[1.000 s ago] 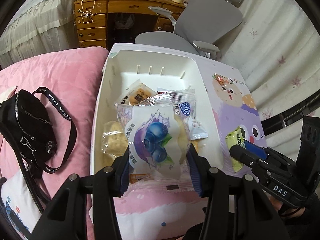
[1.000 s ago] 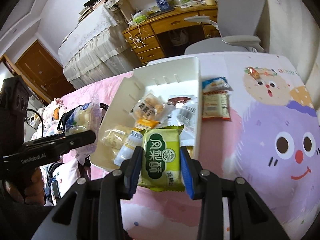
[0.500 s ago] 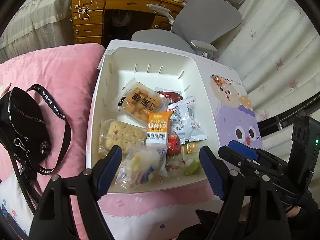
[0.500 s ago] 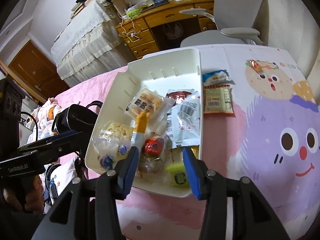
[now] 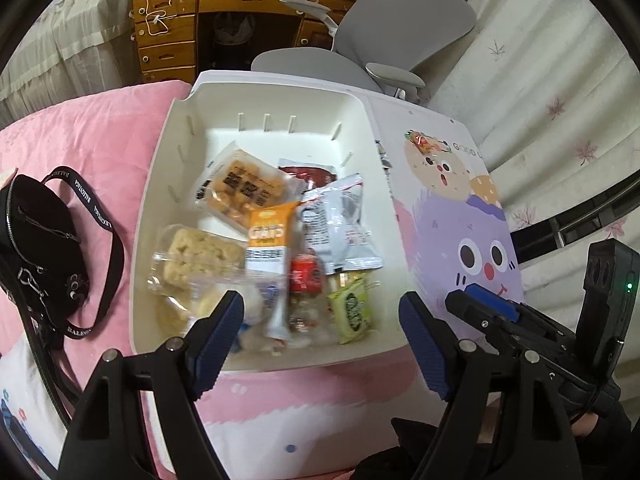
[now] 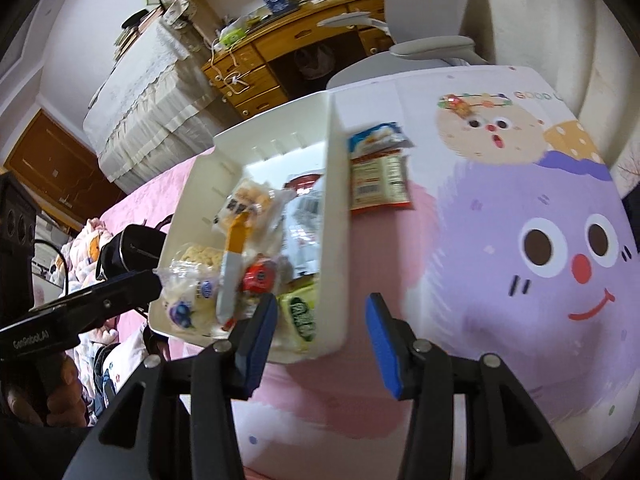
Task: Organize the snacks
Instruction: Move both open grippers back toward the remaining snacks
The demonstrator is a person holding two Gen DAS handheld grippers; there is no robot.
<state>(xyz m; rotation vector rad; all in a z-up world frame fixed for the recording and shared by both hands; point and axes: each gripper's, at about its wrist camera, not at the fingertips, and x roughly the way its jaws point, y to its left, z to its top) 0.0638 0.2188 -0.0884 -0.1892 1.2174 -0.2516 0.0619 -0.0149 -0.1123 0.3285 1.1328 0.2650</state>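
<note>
A white bin [image 5: 260, 94] lies on the bed and holds several snack packets. Among them are a green packet [image 5: 350, 308], an orange one [image 5: 267, 236] and a blueberry packet [image 6: 188, 306] at the near end. My left gripper [image 5: 320, 332] stands open over the bin's near rim, with nothing between its fingers. My right gripper [image 6: 322, 328] is open too, above the bin's near right corner [image 6: 336, 332], and holds nothing. Outside the bin's right wall, a blue-white packet [image 6: 378, 136] and a red packet [image 6: 378, 180] lie on the sheet.
A black shoulder bag [image 5: 36, 248] rests on the pink cover left of the bin. The sheet with a purple cartoon face [image 6: 520, 240] spreads to the right. Behind the bed stand a grey chair [image 5: 400, 28] and a wooden desk [image 5: 176, 32].
The left gripper opened and the blueberry packet fell into the bin. The right gripper opened and the green packet landed there too. The right wrist view has shifted right.
</note>
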